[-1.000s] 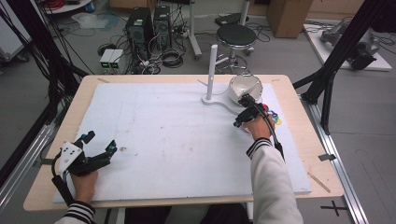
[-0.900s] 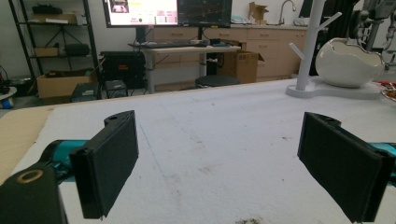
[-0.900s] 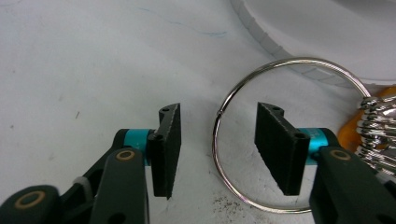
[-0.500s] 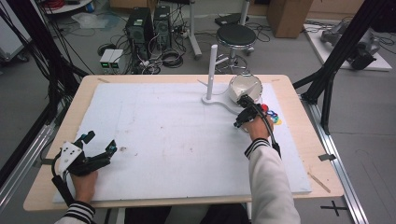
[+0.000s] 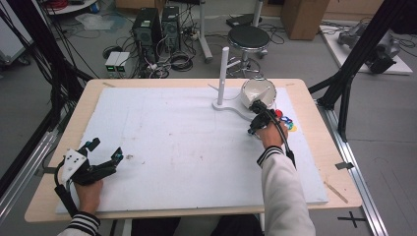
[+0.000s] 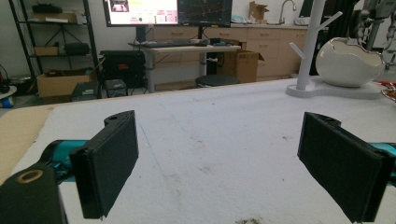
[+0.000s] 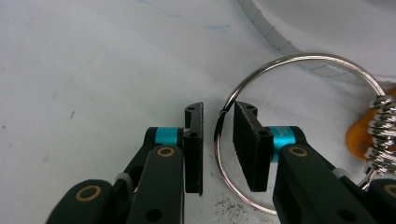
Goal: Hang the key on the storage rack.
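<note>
My right gripper point(image 7: 218, 140) straddles the metal key ring point(image 7: 299, 130) lying flat on the white surface point(image 5: 187, 142) beside the stand's base, jaws slightly parted, while my left gripper point(image 6: 219, 158) waits spread; the thin wire could slip free as I close.

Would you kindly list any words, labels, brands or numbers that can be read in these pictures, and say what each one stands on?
No text can be read anywhere.
Monitors behind the table: windows and lines of text, too small and blurred to read.
Cardboard box under the desk: no legible marking.
Right gripper and key ring: no lettering visible.
Left gripper: no lettering visible.
</note>
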`<state>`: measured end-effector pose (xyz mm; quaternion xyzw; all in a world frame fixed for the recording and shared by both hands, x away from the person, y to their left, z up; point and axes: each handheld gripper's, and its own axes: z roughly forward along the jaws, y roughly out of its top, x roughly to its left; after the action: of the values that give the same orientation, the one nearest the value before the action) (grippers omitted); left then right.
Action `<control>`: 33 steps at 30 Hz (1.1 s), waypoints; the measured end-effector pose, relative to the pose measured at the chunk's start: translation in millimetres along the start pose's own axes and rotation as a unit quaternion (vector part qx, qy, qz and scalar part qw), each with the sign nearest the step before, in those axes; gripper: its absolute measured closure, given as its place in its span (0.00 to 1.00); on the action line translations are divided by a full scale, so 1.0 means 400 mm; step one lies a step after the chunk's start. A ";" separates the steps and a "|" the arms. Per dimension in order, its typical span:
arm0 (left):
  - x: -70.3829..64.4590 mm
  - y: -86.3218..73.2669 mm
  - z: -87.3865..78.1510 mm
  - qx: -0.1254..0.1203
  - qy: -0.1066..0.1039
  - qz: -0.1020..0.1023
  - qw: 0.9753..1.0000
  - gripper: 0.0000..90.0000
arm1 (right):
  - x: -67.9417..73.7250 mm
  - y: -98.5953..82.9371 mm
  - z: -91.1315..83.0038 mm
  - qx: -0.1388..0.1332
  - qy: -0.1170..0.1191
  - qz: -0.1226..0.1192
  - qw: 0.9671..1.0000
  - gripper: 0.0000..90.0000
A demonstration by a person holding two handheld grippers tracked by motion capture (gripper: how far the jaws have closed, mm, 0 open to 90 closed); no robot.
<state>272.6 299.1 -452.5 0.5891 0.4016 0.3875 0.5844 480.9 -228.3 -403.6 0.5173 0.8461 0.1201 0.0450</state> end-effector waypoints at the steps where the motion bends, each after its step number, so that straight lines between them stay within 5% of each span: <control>1: 0.000 0.000 0.000 0.000 0.000 0.000 1.000 0.14 | -0.001 0.000 0.001 0.002 -0.001 0.001 1.000 0.84; 10: 0.000 0.000 0.000 0.000 0.000 0.000 1.000 0.14 | -0.006 -0.002 -0.001 0.016 -0.010 0.013 1.000 0.96; 33: 0.000 0.000 0.001 0.002 0.000 0.002 1.000 0.14 | -0.064 -0.080 -0.144 -0.076 -0.025 0.020 0.997 0.98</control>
<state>272.8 299.1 -452.3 0.5912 0.4006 0.3880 0.5827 453.5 -274.2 -357.1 0.5318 0.8229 0.1715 0.1029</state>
